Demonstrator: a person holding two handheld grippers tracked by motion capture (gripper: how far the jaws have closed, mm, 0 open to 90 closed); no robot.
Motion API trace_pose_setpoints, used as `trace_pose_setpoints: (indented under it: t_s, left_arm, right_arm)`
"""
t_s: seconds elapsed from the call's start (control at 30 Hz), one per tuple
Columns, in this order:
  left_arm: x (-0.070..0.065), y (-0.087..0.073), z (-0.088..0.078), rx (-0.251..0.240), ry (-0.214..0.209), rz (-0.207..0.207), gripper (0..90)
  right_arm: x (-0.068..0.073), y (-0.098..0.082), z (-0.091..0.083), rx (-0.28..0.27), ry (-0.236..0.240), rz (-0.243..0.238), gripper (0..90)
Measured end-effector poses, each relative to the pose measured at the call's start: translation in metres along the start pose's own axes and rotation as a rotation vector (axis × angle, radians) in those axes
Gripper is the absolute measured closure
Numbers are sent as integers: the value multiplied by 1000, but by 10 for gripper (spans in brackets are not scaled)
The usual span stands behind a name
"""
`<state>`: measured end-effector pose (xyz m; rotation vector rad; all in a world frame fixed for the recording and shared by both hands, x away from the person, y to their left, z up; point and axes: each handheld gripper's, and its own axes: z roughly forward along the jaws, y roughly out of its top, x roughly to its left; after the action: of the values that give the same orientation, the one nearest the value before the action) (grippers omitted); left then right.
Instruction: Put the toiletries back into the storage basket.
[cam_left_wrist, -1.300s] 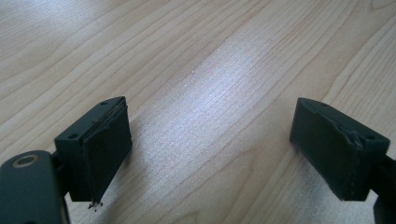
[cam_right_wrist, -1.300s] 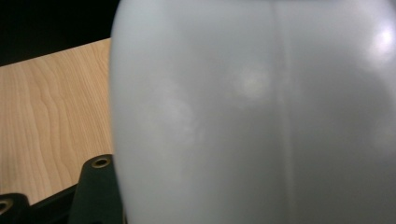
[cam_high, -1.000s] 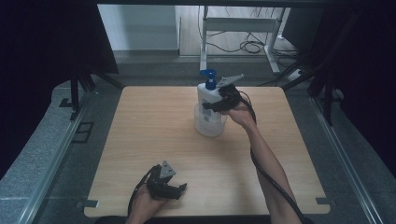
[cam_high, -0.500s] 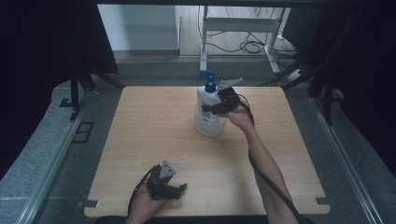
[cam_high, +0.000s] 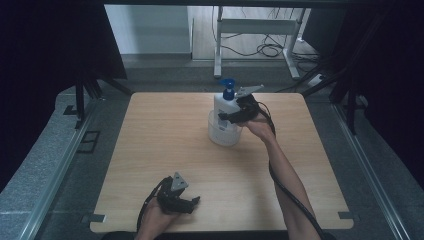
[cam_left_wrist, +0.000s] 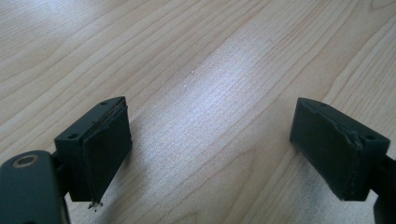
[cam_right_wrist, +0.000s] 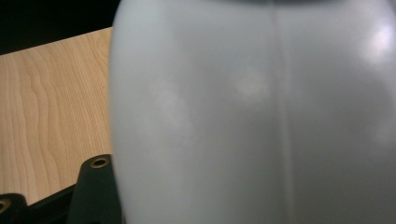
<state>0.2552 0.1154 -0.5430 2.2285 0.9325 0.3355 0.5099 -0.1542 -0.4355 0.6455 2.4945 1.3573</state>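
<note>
White bottle (cam_high: 223, 122) is sitting in my right gripper's (cam_high: 236, 116) pinch; my left gripper (cam_left_wrist: 212, 154) is resting spread on the table (cam_high: 165, 140).

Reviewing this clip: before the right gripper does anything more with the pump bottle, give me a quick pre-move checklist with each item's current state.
1. Pump bottle upright on the table: ok.
2. Right gripper at the bottle's body: ok; the body sits very close in the right gripper view.
3. Right jaws closed firmly on the bottle: cannot tell; the jaw tips are hidden.
4. Blue pump head free of the gripper: ok.
5. Left gripper away from the bottle, near the table's front edge: ok.
6. Left jaws open with nothing between them: ok.
</note>
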Motion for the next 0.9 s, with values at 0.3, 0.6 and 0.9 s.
trace_pose_setpoints:
  t_s: [0.3, 0.6, 0.9]
  left_arm:
    - [0, 0, 0, 0, 0, 0, 119]
    - [0, 0, 0, 0, 0, 0, 119]
    - [0, 0, 0, -1, 0, 0, 119]
  right_arm:
    - [2, -1, -1, -12, 6, -1, 358]
    - [4, 0, 0, -12, 9, 5, 324]
    - [6, 7, -5, -19, 1, 1, 287]
